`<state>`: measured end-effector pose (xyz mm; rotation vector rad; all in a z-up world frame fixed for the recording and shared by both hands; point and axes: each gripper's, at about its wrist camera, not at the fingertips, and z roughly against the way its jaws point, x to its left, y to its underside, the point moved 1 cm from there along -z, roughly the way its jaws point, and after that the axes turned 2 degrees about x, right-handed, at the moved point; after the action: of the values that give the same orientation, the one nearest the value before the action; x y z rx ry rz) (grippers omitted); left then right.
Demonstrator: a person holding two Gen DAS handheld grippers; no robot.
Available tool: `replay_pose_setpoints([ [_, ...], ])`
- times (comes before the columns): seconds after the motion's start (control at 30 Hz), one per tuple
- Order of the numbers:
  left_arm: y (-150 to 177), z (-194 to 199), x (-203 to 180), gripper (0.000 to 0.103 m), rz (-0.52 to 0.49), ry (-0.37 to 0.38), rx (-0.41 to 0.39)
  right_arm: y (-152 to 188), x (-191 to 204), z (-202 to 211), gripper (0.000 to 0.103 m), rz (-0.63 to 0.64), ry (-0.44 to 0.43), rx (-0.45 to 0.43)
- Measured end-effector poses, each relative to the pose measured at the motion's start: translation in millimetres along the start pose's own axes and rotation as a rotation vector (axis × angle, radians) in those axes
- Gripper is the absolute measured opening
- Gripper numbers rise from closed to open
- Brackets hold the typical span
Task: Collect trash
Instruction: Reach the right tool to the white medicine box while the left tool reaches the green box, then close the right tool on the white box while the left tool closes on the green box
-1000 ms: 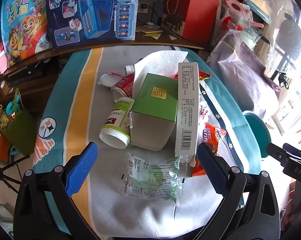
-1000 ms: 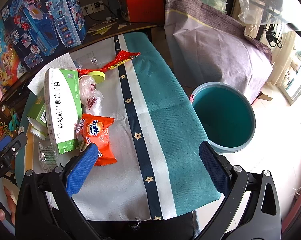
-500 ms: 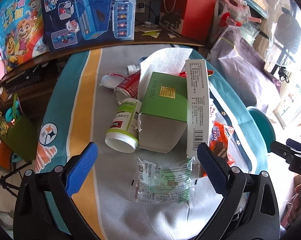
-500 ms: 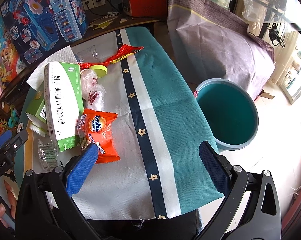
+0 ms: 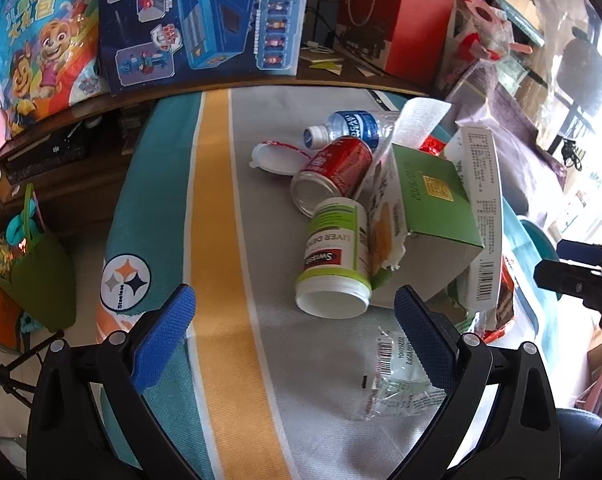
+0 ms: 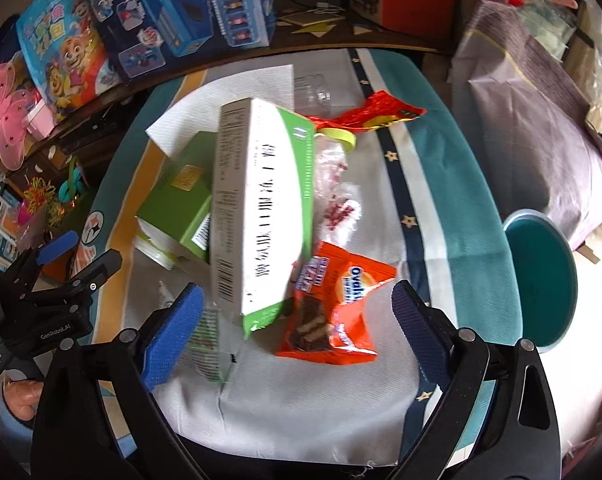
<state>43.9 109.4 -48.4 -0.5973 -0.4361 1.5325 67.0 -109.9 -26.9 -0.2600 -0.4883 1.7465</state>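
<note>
Left gripper, jaws spread wide and empty, above the table; ahead of it lies a white supplement bottle on its side, touching a red can and green carton. Right gripper, jaws likewise apart, over an orange snack wrapper beside a long white-green box. Teal bin stands beyond the table edge.

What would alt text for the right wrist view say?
The open right tool hangs over a trash pile on a striped cloth: a white-and-green carton lies nearest, overlapping an orange Ovaltine wrapper. A teal bin stands on the floor to the right.
</note>
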Motion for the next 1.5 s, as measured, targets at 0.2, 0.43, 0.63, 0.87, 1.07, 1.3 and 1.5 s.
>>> replay_pose_setpoints([
  [0.2,2,-4,13,0.099,0.018,0.007,0.002,-6,28,-22,0.089,0.038,0.001,0.044],
  [0.43,0,-13,14,0.099,0.020,0.017,0.017,-8,38,-42,0.089,0.059,0.036,0.083],
  [0.63,-6,-19,8,0.099,0.004,0.019,0.020,-4,29,-51,0.075,0.045,0.068,0.112],
  [0.87,-10,-22,-4,0.099,-0.035,0.017,0.021,0,20,-47,0.056,0.016,0.034,0.115],
  [1.07,-9,-22,-14,0.099,-0.078,0.009,0.024,-9,23,-54,0.068,0.024,0.064,0.095],
  [1.3,-13,-20,-16,0.099,-0.093,-0.004,0.020,-16,21,-55,0.043,0.025,0.031,0.021],
  [1.5,-22,-18,-31,0.099,-0.142,0.012,0.015,-21,5,-32,0.031,-0.020,-0.066,-0.005],
])
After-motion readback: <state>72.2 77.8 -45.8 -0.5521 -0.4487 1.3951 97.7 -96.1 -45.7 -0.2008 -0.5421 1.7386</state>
